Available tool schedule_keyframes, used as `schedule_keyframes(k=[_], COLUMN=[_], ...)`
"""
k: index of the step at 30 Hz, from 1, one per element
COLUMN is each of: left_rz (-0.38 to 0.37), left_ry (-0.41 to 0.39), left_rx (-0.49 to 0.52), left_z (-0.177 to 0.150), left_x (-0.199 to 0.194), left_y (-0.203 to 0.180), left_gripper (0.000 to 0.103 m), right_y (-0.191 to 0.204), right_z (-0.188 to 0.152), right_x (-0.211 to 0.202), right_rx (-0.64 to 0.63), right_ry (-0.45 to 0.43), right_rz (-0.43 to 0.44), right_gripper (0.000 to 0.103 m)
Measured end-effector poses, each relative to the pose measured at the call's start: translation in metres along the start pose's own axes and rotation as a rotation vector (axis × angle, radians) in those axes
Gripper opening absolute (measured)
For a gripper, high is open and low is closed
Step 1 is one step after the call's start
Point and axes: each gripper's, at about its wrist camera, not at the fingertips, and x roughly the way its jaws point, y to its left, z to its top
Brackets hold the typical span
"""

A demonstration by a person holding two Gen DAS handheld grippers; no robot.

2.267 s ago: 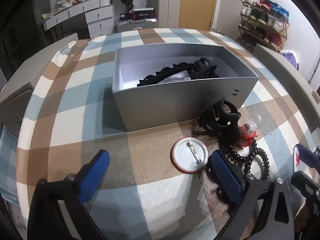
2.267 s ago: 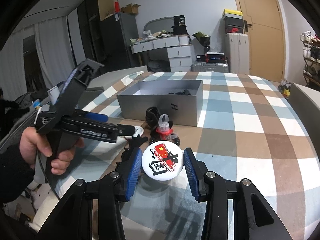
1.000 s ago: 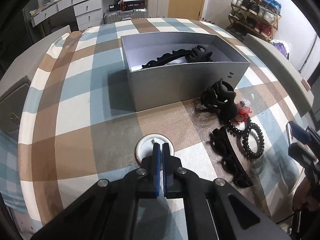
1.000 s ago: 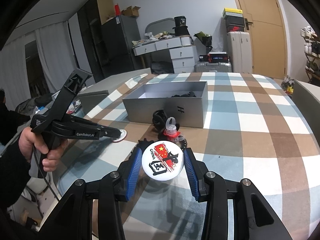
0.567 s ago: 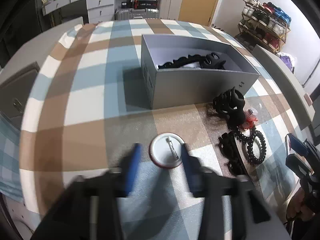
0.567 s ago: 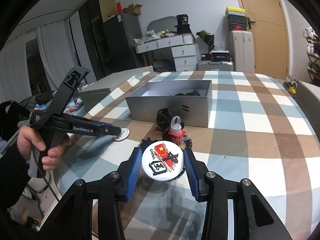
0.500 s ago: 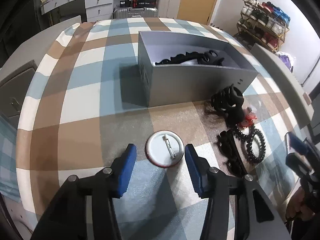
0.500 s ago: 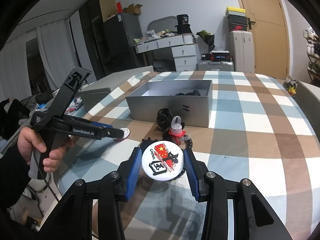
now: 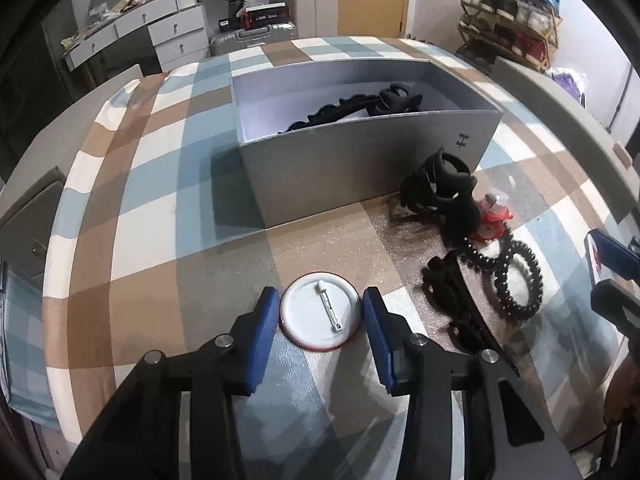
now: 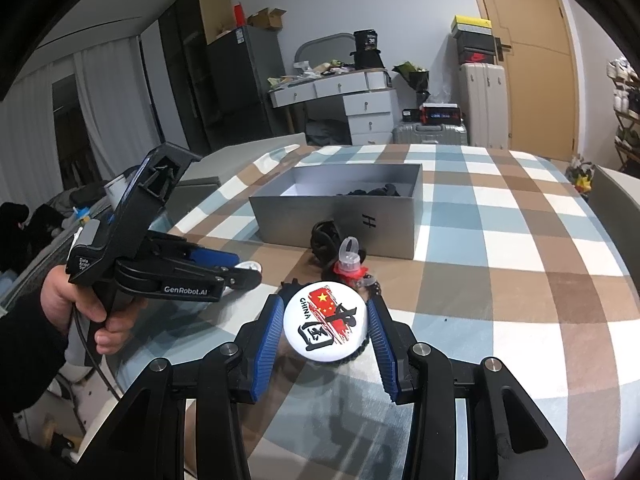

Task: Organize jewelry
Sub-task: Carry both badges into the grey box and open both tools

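Observation:
A round pin badge lies back up on the checked tablecloth, its pin showing. My left gripper points down over it. The jaws are closing and the blue pads meet the badge's rim on both sides. In the right wrist view a person's hand holds the left gripper low over the cloth. My right gripper is shut on a second badge, printed with a red flag and "CHINA", and holds it above the table. Behind stands the open grey box with black hair clips inside.
Right of the white badge lie a black claw clip, a small red and clear piece, black spiral hair ties and a flat black clip. Padded grey edges border the table. Drawers, suitcases and a shoe rack stand beyond.
The left gripper was shut with its tips on the white badge; it opened, drew back slightly, and its pads now flank the badge and have narrowed onto it. The right gripper kept still with its badge.

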Motion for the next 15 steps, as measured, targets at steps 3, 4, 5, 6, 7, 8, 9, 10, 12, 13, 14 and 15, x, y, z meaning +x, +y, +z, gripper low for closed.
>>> schedule_keyframes(k=[3, 4, 5, 6, 7, 8, 9, 10, 12, 13, 14, 15], left_rz=[-0.018, -0.023, -0.030, -0.033, -0.038, -0.050, -0.054, -0.055, -0.063, -0.061, -0.062, -0.067], left_ry=[-0.045, -0.058, -0.074, -0.089, -0.106, -0.130, -0.153, -0.166, -0.195, -0.209, -0.221, -0.229], left_rx=[-0.027, -0.028, -0.028, -0.030, -0.032, -0.034, -0.038, -0.041, -0.043, -0.048, -0.049, -0.051], left_z=[0.001, 0.002, 0.004, 0.007, 0.010, 0.015, 0.019, 0.022, 0.034, 0.041, 0.048, 0.052], left_x=[-0.016, -0.021, -0.027, -0.032, -0.039, -0.048, -0.055, -0.058, -0.064, -0.066, -0.065, -0.064], left_y=[0.002, 0.002, 0.001, 0.001, 0.001, 0.002, 0.002, 0.003, 0.004, 0.005, 0.006, 0.008], left_gripper=[0.037, 0.037, 0.037, 0.037, 0.037, 0.037, 0.037, 0.037, 0.037, 0.037, 0.037, 0.037], right_y=[-0.001, -0.001, -0.002, -0.004, -0.006, -0.007, -0.010, -0.012, -0.018, -0.019, -0.021, -0.024], right_z=[0.008, 0.011, 0.015, 0.021, 0.026, 0.031, 0.039, 0.045, 0.060, 0.066, 0.072, 0.081], right_x=[-0.001, -0.002, -0.002, -0.001, -0.001, 0.000, 0.001, 0.003, 0.006, 0.008, 0.010, 0.015], right_rx=[-0.008, -0.008, -0.006, 0.000, 0.007, 0.013, 0.022, 0.032, 0.053, 0.062, 0.070, 0.079], right_ry=[-0.015, -0.020, -0.025, -0.035, -0.042, -0.047, -0.059, -0.068, -0.086, -0.094, -0.099, -0.098], right_rz=[0.011, 0.016, 0.027, 0.042, 0.053, 0.063, 0.079, 0.091, 0.117, 0.126, 0.135, 0.145], right_gripper=[0.042, 0.042, 0.042, 0.042, 0.042, 0.042, 0.042, 0.042, 0.042, 0.042, 0.042, 0.042])
